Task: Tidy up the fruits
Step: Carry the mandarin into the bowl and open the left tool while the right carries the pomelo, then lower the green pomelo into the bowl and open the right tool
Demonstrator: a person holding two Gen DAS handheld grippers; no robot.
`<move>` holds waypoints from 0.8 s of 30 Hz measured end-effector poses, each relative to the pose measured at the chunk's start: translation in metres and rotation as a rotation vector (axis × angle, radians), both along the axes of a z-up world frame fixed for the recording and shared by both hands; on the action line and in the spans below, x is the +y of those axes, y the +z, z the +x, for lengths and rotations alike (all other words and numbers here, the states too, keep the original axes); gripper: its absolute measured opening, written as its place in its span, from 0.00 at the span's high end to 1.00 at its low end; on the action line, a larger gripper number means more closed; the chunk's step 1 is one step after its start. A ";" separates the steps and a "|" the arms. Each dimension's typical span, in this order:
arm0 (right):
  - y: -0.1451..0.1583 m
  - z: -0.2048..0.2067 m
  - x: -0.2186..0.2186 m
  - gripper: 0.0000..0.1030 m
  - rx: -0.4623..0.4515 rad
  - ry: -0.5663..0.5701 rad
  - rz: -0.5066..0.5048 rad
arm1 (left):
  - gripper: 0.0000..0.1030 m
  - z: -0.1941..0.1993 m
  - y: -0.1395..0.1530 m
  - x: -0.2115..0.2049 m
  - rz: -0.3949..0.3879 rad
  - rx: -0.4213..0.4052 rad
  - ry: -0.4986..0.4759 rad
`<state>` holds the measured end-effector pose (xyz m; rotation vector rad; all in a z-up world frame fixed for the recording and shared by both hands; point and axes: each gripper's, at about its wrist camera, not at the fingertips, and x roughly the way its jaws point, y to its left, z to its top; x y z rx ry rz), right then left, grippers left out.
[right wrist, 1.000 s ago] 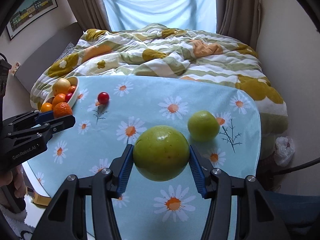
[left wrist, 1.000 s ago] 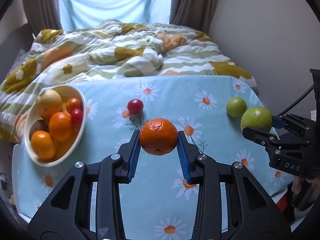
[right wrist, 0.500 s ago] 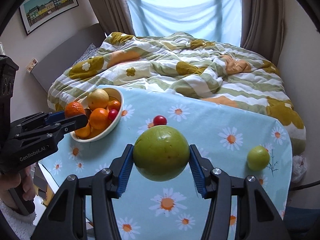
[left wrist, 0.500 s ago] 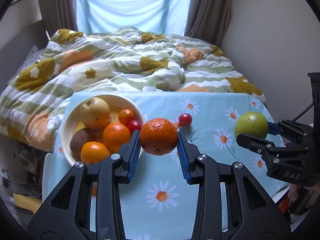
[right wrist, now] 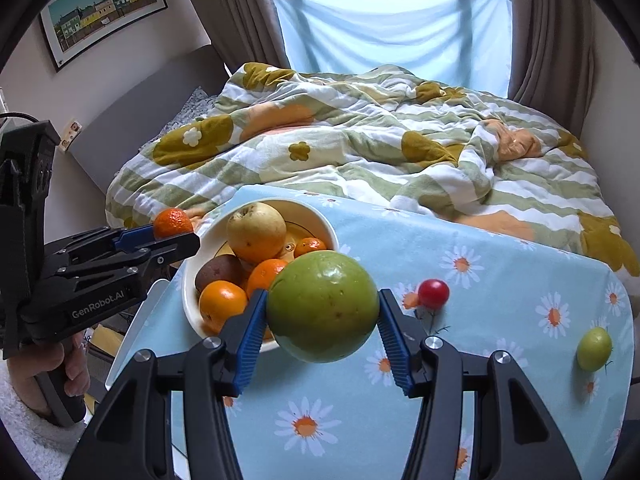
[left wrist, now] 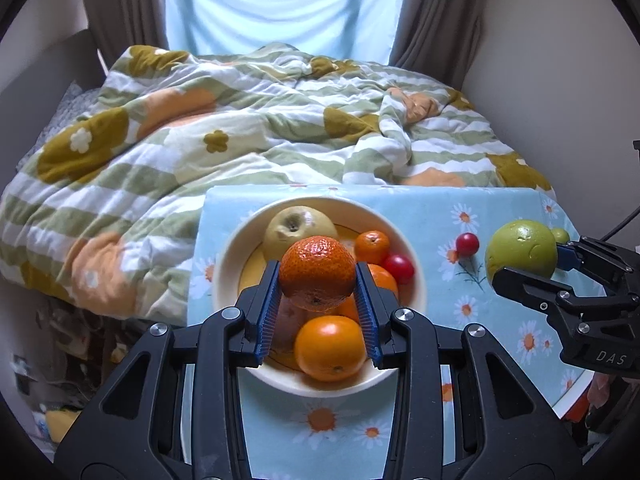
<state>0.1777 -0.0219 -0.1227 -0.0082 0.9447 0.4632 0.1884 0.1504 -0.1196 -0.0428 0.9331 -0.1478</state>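
My left gripper (left wrist: 317, 304) is shut on a mandarin (left wrist: 317, 274) and hangs over the cream fruit bowl (left wrist: 232, 256). The bowl holds a yellow pear (left wrist: 298, 226), several oranges and a red tomato (left wrist: 401, 267). My right gripper (right wrist: 322, 334) is shut on a big green fruit (right wrist: 322, 306), just right of the bowl (right wrist: 320, 222) above the daisy tablecloth (right wrist: 500, 280). That fruit (left wrist: 520, 249) and the right gripper (left wrist: 532, 268) also appear in the left wrist view. A small red tomato (right wrist: 433, 293) and a small green fruit (right wrist: 594, 349) lie on the cloth.
A bed with a striped floral quilt (right wrist: 360, 140) lies right behind the table. The table's left edge (left wrist: 196, 264) runs close beside the bowl. Curtains and a lit window (right wrist: 392, 28) stand at the back. A hand (right wrist: 68, 368) holds the left gripper's handle.
Both grippers have travelled left across the table with their fruits. The mandarin, earlier above the cloth's middle, now hangs over the bowl. The green fruit has come up beside the bowl.
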 end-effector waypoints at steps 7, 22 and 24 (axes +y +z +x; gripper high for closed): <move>-0.008 0.016 0.030 0.51 0.012 -0.061 -0.004 | 0.59 0.027 -0.024 0.032 0.006 0.038 -0.051; -0.016 0.028 0.051 0.51 0.030 -0.171 -0.019 | 0.02 0.047 -0.051 0.047 0.041 0.082 -0.142; -0.015 0.029 0.051 0.51 0.029 -0.180 -0.017 | 0.00 0.045 -0.047 0.049 0.026 0.062 -0.145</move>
